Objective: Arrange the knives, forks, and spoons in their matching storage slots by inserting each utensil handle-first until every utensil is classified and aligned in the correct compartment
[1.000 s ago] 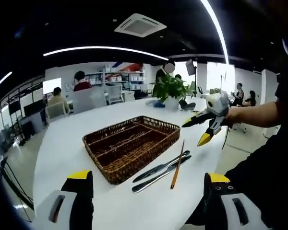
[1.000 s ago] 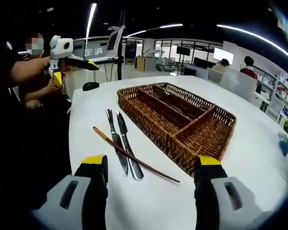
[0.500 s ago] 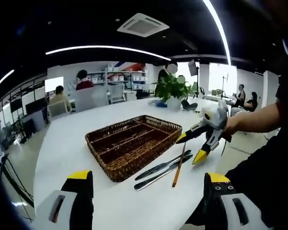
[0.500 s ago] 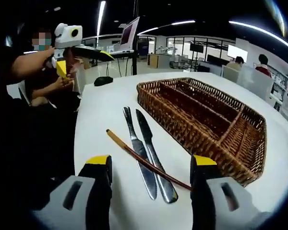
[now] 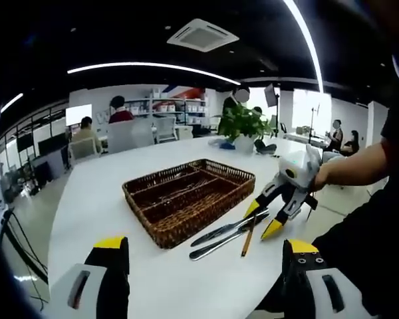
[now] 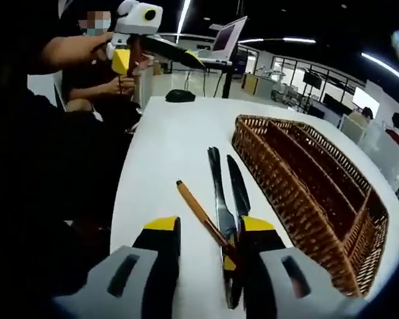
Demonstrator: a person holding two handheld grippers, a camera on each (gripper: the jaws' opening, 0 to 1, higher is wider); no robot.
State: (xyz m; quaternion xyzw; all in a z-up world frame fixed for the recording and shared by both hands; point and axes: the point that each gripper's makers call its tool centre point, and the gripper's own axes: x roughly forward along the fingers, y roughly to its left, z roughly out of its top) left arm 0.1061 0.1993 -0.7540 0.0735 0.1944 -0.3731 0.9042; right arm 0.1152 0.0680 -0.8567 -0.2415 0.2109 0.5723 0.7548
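**Right gripper standing over the loose utensils beside the basket**

A white table [image 5: 86, 199] is carrying the work in an open office, with ceiling light strips, shelving, seated people and a potted plant [image 5: 243, 126] at the table's far end.

A divided wicker basket [image 5: 189, 199] is sitting on the table; thin metal utensils are lying in its compartments, type not discernible.

Just beside the basket, outside it, two knives [image 6: 227, 199] are lying side by side, with a brown chopstick [image 6: 199, 214] lying at an angle beside them and running in under the right gripper.

The right gripper [image 5: 263, 218] is hovering with jaws spread, its tips straddling the near ends of the knives and chopstick; contact cannot be confirmed.

The left gripper [image 6: 156, 56] is being held well apart from the utensils, above the table edge, jaws spread and holding nothing.
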